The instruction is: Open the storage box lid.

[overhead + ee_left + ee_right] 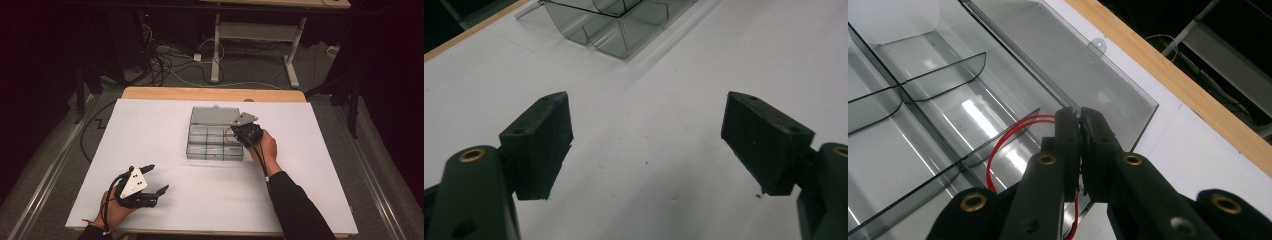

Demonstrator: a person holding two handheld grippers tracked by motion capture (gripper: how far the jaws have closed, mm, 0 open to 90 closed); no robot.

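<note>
Pinching a loop of thin red wire [998,150], the right gripper [1079,117] hangs over the right-hand side of the clear plastic organizer box [215,142]. In the right gripper view its two black jaws stand pressed together, tips almost meeting, and the wire runs out from between them toward nine o'clock, curves down in a double strand and passes back under the gripper body at about six o'clock. The loop hangs over a compartment of the box, just above a curved divider; whether it touches the floor of the compartment I cannot tell. The open lid [1088,75] of the box lies flat beyond the jaw tips, from about eleven to two o'clock, with a small hanging tab on its far edge.

In the high view the right gripper [241,134] sits at the box's three o'clock edge, held by the person's right hand [265,147], and a trace of red shows at its nine o'clock side, over the tray. The box rests near the middle of the white table [150,130], lid toward twelve o'clock.

The left gripper [156,177] rests well apart from the box, toward seven o'clock on the table, held in the left hand [112,207]. Its jaws are spread wide with nothing between them; in the left gripper view the pads [541,142] frame bare white surface, with a corner of the box at twelve o'clock.
</note>
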